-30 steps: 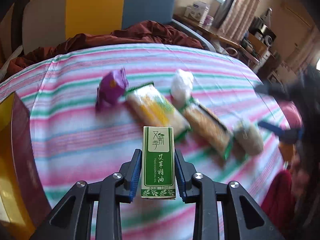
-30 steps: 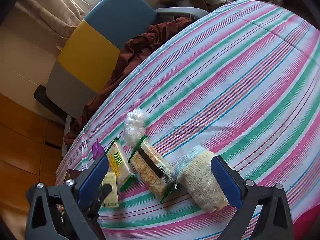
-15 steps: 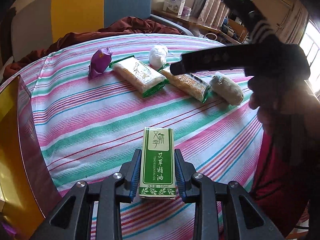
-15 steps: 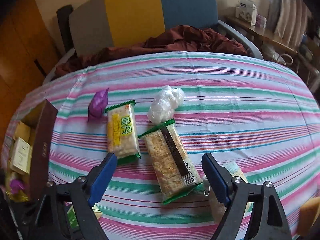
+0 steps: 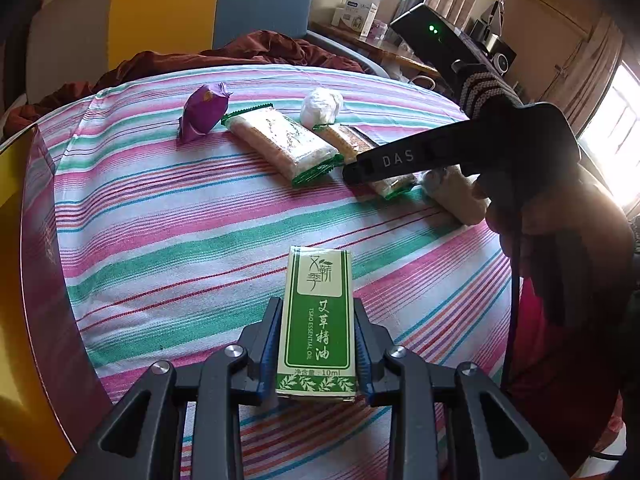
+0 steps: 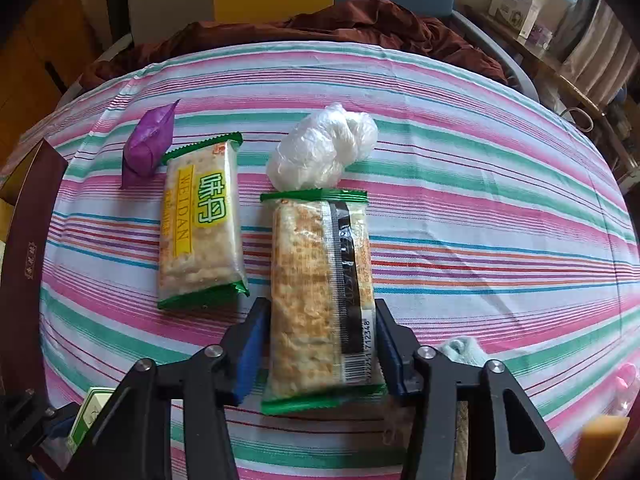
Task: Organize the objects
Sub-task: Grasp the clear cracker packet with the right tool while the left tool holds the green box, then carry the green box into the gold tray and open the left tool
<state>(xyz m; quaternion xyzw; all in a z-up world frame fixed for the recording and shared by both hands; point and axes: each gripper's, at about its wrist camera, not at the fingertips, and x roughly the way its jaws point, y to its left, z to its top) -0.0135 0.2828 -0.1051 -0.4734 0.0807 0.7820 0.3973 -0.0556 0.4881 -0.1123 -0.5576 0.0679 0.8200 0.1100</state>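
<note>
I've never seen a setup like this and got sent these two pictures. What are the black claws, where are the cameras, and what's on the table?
The claws are hand-held two-finger grippers, each carrying a forward-looking camera. The left gripper clamps a green essential oil box. The right gripper straddles a cracker pack turned barcode up; whether it grips yet is unclear. On the striped tablecloth also lie a labelled cracker pack, a purple wrapper and a white plastic bundle.

Each black hand-held gripper has blue pads, silver screws and a "DAS" marking.
</note>
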